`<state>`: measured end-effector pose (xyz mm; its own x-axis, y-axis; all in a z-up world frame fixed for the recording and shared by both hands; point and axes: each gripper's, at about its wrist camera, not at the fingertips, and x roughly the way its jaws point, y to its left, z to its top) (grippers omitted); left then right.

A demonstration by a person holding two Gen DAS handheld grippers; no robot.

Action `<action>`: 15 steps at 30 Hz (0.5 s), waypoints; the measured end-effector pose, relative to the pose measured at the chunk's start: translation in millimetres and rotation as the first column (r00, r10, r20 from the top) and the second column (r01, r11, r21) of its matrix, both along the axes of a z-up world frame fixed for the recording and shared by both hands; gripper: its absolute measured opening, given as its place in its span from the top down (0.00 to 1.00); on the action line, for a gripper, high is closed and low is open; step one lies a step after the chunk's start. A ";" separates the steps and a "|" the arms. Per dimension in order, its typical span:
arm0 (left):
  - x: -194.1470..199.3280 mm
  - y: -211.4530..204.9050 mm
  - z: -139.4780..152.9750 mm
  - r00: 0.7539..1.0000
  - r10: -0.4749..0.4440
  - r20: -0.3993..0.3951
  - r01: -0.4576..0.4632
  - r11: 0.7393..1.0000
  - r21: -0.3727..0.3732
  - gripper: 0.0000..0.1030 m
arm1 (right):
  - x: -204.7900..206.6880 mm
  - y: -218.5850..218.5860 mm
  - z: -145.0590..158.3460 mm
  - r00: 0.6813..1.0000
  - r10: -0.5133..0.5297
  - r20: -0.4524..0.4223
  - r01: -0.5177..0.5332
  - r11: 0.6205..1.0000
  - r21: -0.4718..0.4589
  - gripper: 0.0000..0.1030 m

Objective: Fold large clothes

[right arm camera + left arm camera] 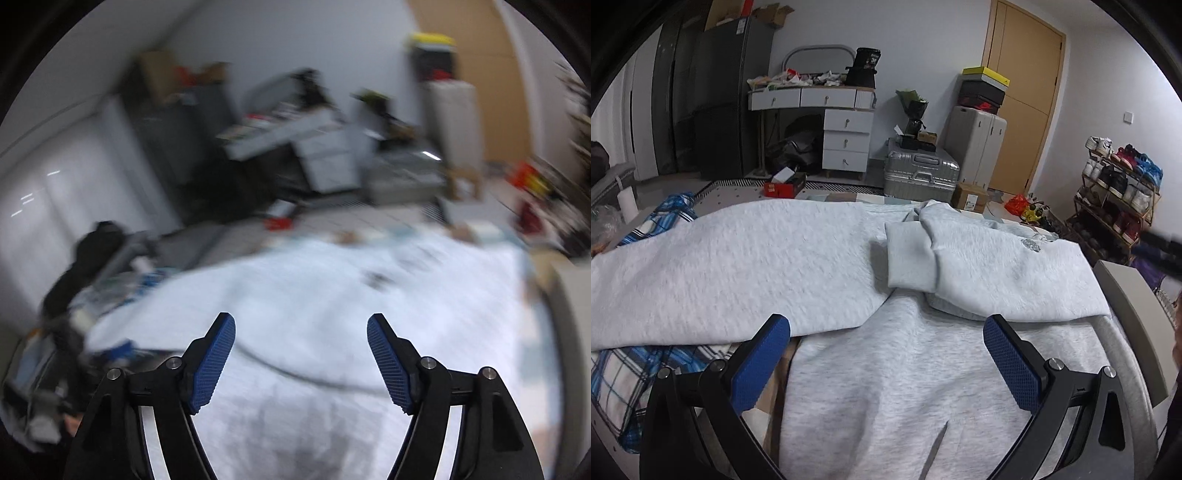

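Blue-padded left claw [886, 328] gapes wide, empty, just above the grey sweatshirt [871, 387] spread on the bed. Right claw [301, 332] also wide apart, holding nothing; its view is blurred. 2 sleeves lie folded crosswise ahead; left cuff [910, 254] nearer left claw, prob. its next grab.

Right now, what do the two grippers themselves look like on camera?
Both match. The left gripper and right gripper each have matte black angular linkage arms with silver round pivot bolts. The fingers carry blue pads with a fine dotted grip texture. No cables, labels or sleeves show.
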<state>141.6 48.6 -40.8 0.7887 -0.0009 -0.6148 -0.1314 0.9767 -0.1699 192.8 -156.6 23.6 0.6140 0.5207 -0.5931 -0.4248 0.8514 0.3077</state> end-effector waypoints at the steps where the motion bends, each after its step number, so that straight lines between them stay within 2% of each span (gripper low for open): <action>1: 7.4 -1.4 -0.9 1.000 -0.008 -0.013 0.008 1.000 -0.007 0.01 | -2.1 -13.7 -8.1 0.999 -0.041 -0.027 0.040 0.999 -0.018 0.28; 4: 28.2 -8.3 -1.8 0.999 -0.041 -0.028 0.041 0.999 -0.020 0.01 | -15.0 -58.1 -31.9 0.981 -0.178 -0.081 0.170 0.980 -0.099 0.28; 8: 31.6 -15.6 -5.4 0.997 -0.069 -0.046 0.067 0.997 -0.036 0.01 | -23.0 -114.8 -58.5 0.926 -0.342 -0.160 0.312 0.932 -0.184 0.28; 12: 26.1 -17.4 -14.5 0.994 -0.090 -0.064 0.089 0.996 -0.024 0.01 | -28.4 -151.3 -97.5 0.876 -0.368 -0.311 0.344 0.930 -0.129 0.28; 14: 24.6 -18.9 -19.4 0.992 -0.087 -0.087 0.086 0.996 -0.013 0.01 | -28.3 -154.2 -108.2 0.875 -0.347 -0.339 0.333 0.938 -0.099 0.31; 15: 23.7 -20.0 -21.6 0.992 -0.083 -0.098 0.083 0.997 -0.007 0.01 | -24.7 -151.3 -111.6 0.876 -0.333 -0.348 0.321 0.943 -0.094 0.38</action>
<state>165.3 28.6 -62.4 0.7214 -0.0661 -0.6894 -0.0659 0.9844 -0.1634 168.1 -308.0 -88.0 0.4920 0.3042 -0.8157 0.0113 0.9347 0.3554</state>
